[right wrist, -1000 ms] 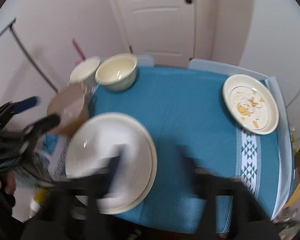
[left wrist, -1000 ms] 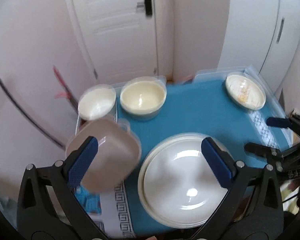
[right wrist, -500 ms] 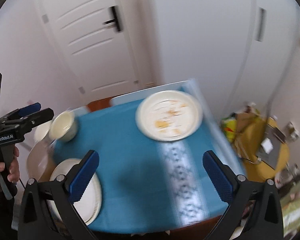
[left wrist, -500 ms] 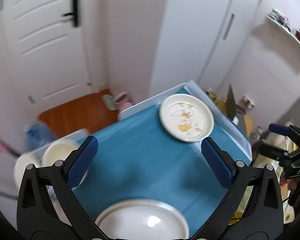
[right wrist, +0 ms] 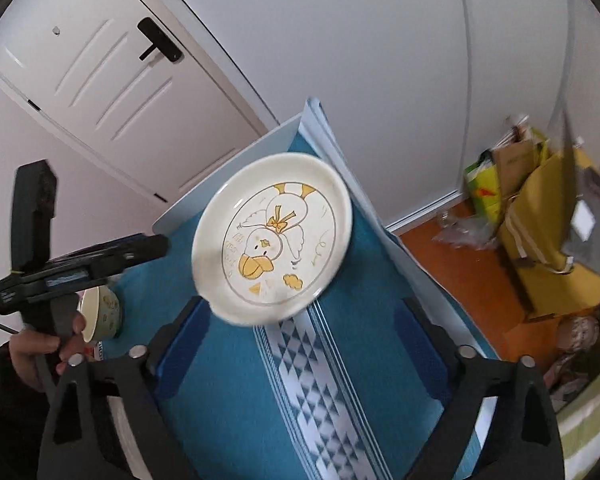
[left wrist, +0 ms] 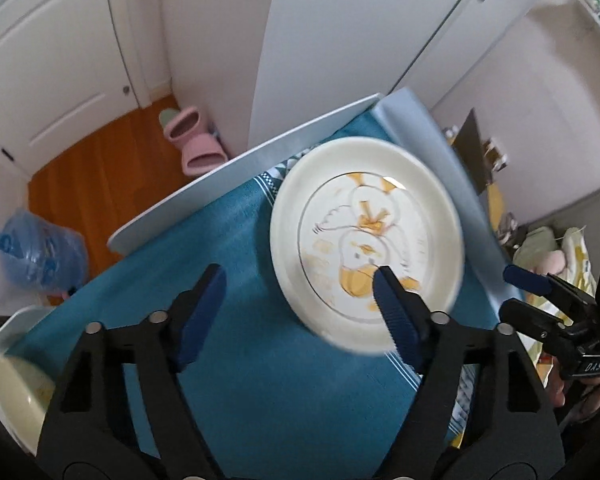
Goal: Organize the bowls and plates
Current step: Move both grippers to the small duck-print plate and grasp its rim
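Left gripper [left wrist: 300, 312]: jaws closing, nothing between the pads yet; its right pad overlaps the near rim of the duck plate [left wrist: 366, 240] in view, contact unclear. Right gripper [right wrist: 300, 344]: jaws also closing, empty, just short of the same plate. Plate lies flat on the blue tablecloth [right wrist: 228, 400] near the table's far corner. Likely glazed ceramic: stiff, slick, chippable, moderately heavy. Best hold: pinch the raised rim at the near edge, lift level.

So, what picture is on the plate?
A cartoon duck with yellow beak and bow on the cream plate; clearest in right wrist view.
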A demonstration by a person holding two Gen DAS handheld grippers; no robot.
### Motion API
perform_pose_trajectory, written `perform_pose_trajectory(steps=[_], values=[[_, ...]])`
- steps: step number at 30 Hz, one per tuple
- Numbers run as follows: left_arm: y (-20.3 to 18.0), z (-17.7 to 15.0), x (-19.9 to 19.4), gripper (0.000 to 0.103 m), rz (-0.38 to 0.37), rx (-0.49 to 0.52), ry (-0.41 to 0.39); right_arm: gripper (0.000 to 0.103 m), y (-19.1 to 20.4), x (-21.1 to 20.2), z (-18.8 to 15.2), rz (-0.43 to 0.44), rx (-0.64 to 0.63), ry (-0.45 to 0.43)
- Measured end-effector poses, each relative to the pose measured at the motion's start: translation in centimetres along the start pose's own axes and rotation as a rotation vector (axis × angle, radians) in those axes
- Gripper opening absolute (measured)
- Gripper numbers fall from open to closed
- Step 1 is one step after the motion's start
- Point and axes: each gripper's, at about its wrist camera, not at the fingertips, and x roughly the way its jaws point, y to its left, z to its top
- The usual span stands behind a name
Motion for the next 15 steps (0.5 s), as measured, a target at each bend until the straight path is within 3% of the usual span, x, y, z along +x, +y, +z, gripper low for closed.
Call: perform_pose_trajectory(steps=[4, 8, 9, 10, 12, 15], values=[[0.4, 1.1, 2.6, 0.053, 0.017, -0.002, 0.036, 0.065, -0.7, 3.2, 0.6, 0.044, 0.025, 0.036], [0.6, 1.9, 4.3, 0.047, 0.024, -0.003, 0.061, 0.044, -1.2, 4.8, 1.2, 0.05, 0.026, 0.041], [0.5, 2.0, 4.5, 0.043, 0.027, 0.004, 0.062, 0.037, -1.3, 5.1, 1.3, 0.045, 0.029, 0.042], [0.4, 2.0, 4.8, 0.032, 0.03, 0.011, 0.065, 0.033, -1.4, 5.3, 1.4, 0.034, 0.032, 0.043], [0.2, 2.1, 5.5, 0.024, 0.03, 0.02, 0.076, 0.026, -1.6, 5.7, 1.6, 0.025, 0.037, 0.043], [0.0, 2.2, 5.6, 0.024, 0.043, 0.025, 0.06, 0.017, -1.7, 6.1, 1.7, 0.008, 0.028, 0.048]])
